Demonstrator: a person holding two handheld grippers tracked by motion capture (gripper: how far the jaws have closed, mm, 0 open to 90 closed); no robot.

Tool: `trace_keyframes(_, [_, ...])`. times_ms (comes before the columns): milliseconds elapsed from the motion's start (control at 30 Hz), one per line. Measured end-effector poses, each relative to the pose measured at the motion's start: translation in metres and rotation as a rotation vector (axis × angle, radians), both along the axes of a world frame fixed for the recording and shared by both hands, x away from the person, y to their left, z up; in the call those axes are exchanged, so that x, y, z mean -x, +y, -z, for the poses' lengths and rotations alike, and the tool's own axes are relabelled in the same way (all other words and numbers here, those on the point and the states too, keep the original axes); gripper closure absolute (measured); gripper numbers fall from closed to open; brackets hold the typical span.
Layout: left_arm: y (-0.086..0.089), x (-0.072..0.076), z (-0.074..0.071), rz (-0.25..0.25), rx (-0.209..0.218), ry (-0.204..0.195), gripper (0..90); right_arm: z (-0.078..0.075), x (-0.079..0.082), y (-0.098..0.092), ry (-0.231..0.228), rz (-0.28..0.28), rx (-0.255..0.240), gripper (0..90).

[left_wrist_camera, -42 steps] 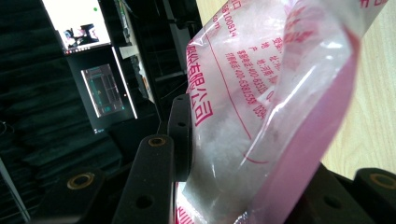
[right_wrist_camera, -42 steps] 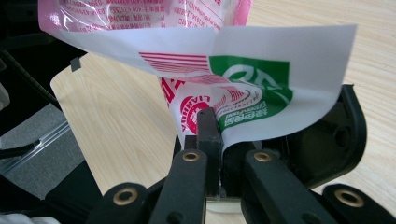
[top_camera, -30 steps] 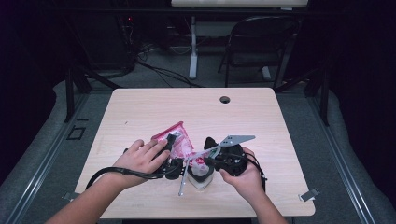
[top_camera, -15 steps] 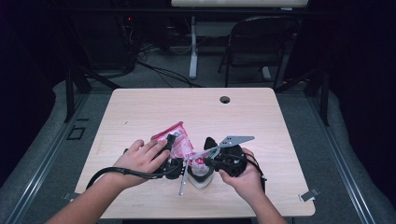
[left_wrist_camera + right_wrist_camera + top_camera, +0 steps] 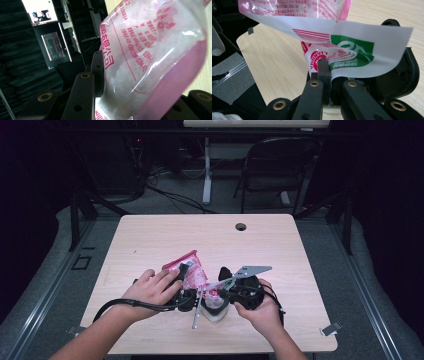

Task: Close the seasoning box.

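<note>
A clear plastic bag [image 5: 191, 270] with pink and red print, white material inside, hangs low over the front middle of the wooden table [image 5: 280, 250]. My left gripper [image 5: 186, 287] is shut on the bag's body; in the left gripper view the bag [image 5: 155, 50] bulges between the two black jaws of that gripper [image 5: 140, 102]. My right gripper [image 5: 223, 292] is shut on the bag's lower edge. In the right gripper view its jaws [image 5: 329, 72] meet on a white flap with a green logo [image 5: 352, 47]. A hand holds each gripper.
A small clear container [image 5: 216, 312] sits on the table under the grippers, with a thin metal strip [image 5: 197, 312] beside it. A cable hole [image 5: 241, 226] lies near the far edge. A folding chair [image 5: 280, 165] stands beyond the table. Dark floor surrounds it.
</note>
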State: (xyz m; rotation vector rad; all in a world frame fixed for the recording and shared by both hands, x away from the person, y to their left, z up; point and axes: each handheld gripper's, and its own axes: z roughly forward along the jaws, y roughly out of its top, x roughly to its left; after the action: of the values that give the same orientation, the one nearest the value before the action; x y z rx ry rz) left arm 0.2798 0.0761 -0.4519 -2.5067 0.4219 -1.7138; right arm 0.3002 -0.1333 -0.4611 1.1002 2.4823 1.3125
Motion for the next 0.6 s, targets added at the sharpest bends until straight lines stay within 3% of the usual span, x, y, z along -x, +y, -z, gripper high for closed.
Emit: trace_keyframes(600, [0.0011,0.0001,0.0,0.0,-0.008,-0.001,73.4,0.0016,-0.0013,-0.0013,0.002,0.005,0.028,90.0])
